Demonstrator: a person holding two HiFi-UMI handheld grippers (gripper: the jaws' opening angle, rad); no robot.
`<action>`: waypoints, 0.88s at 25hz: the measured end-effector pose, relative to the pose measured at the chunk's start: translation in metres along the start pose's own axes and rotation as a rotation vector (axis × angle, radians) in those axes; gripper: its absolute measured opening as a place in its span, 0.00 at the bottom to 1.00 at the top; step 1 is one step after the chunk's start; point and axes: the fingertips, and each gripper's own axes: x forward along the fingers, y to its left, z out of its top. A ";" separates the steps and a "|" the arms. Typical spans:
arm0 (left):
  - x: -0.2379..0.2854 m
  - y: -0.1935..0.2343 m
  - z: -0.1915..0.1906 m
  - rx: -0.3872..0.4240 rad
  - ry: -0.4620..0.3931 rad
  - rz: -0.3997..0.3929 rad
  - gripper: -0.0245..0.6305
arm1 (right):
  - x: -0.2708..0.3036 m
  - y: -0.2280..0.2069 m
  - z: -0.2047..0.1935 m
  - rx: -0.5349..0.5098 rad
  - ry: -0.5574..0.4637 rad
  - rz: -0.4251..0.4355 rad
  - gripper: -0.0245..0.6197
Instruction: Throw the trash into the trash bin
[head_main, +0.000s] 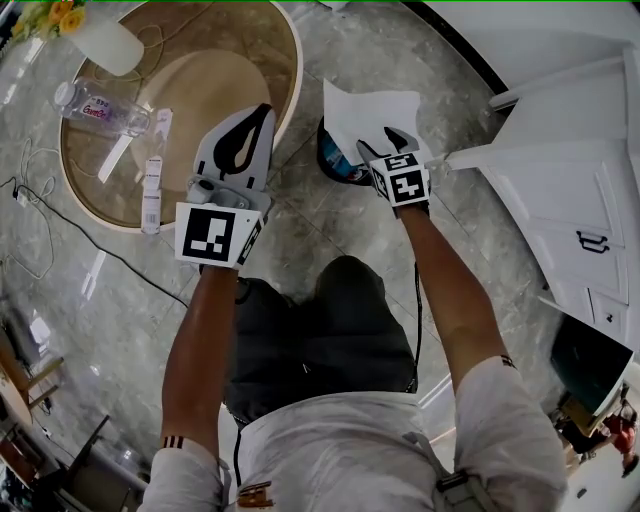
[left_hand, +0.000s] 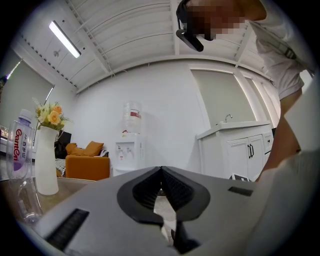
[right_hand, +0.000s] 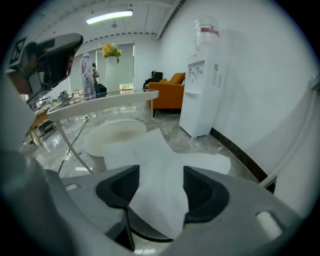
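Jaws of the right gripper (right_hand: 161, 186) are held apart around white paper (head_main: 365, 115), seemingly above a dark bin (head_main: 338, 168); left gripper (left_hand: 161, 175) jaws are pressed together.

Bright ceiling strip light (left_hand: 65, 39), glare on glossy floor (head_main: 120, 300), fisheye-warped, darkened edges.

round table (head_main: 287, 70) is standing at the left, bearing a bottle (head_main: 100, 108) and a vase (head_main: 105, 42) side by side. trash bin (head_main: 335, 166) is sitting on the floor just right of the table, under a paper sheet (head_main: 365, 112) hanging between the right gripper (head_main: 385, 143) jaws, which are standing apart. cabinet (head_main: 570, 180) is standing farther right.
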 end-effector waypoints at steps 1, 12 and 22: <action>0.001 0.000 -0.001 -0.001 -0.002 -0.002 0.04 | -0.001 0.001 0.002 0.005 -0.014 0.002 0.45; -0.007 0.002 0.004 -0.013 -0.003 0.034 0.04 | -0.057 0.014 0.082 -0.024 -0.351 0.008 0.19; -0.060 0.028 0.072 -0.041 0.009 0.156 0.04 | -0.139 0.115 0.215 -0.130 -0.562 0.214 0.04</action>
